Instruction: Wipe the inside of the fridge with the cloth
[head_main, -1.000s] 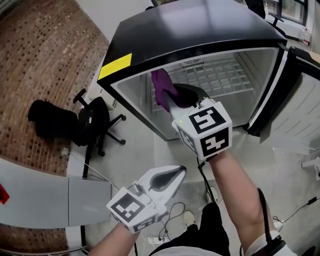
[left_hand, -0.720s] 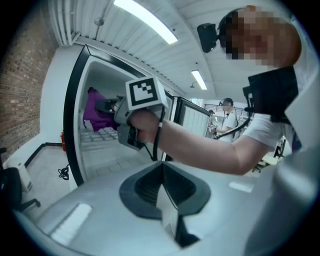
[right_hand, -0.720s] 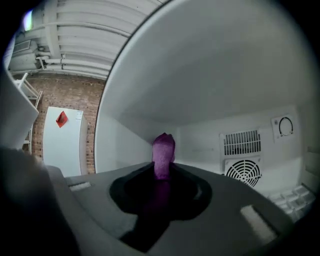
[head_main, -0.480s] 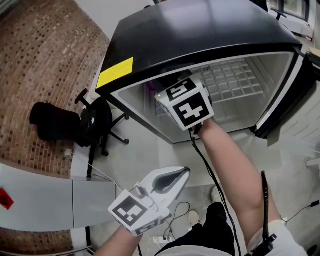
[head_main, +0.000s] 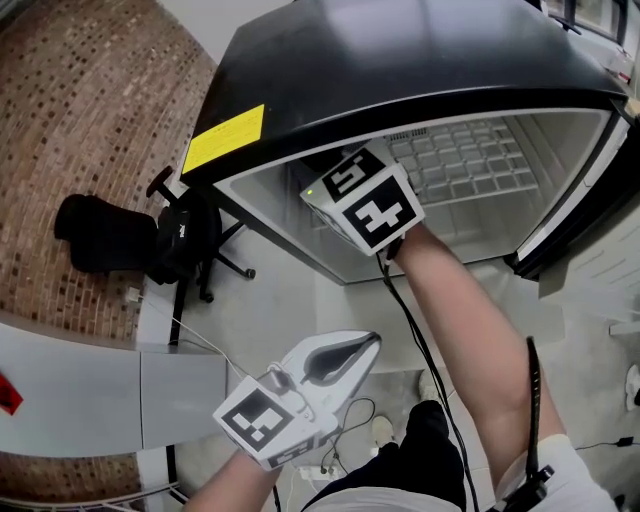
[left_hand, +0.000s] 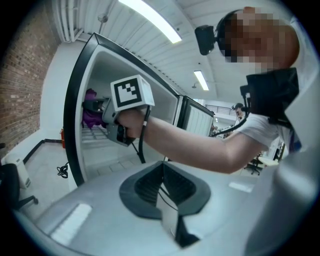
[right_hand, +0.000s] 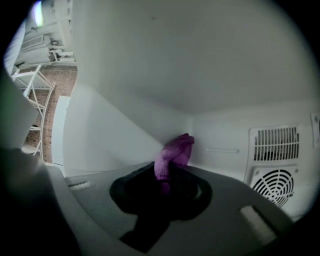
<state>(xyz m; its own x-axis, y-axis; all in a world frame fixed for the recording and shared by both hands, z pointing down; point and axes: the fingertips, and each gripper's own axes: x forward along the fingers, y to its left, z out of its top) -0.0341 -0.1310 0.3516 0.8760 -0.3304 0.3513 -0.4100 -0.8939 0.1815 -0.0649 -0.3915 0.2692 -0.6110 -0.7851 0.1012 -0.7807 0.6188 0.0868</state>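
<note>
The black fridge (head_main: 400, 60) stands open, white inside. My right gripper reaches into its upper left part; in the head view only its marker cube (head_main: 365, 205) shows, the jaws hidden under the top edge. In the right gripper view my right gripper (right_hand: 167, 175) is shut on a purple cloth (right_hand: 174, 152), whose bunched end sits at the corner where the left wall meets the back wall. In the left gripper view the cloth (left_hand: 90, 115) shows just inside the opening. My left gripper (head_main: 365, 345) hangs low outside the fridge, shut and empty.
A wire shelf (head_main: 460, 165) crosses the fridge interior and a fan vent (right_hand: 275, 170) sits on the back wall. The fridge door (head_main: 580, 220) stands open at the right. A black office chair (head_main: 185, 240) stands left of the fridge; cables (head_main: 350, 430) lie on the floor.
My right gripper has gone from the fridge's opening up and deeper into its left side, taking the cloth out of the head view's sight. The left gripper has hardly moved.
</note>
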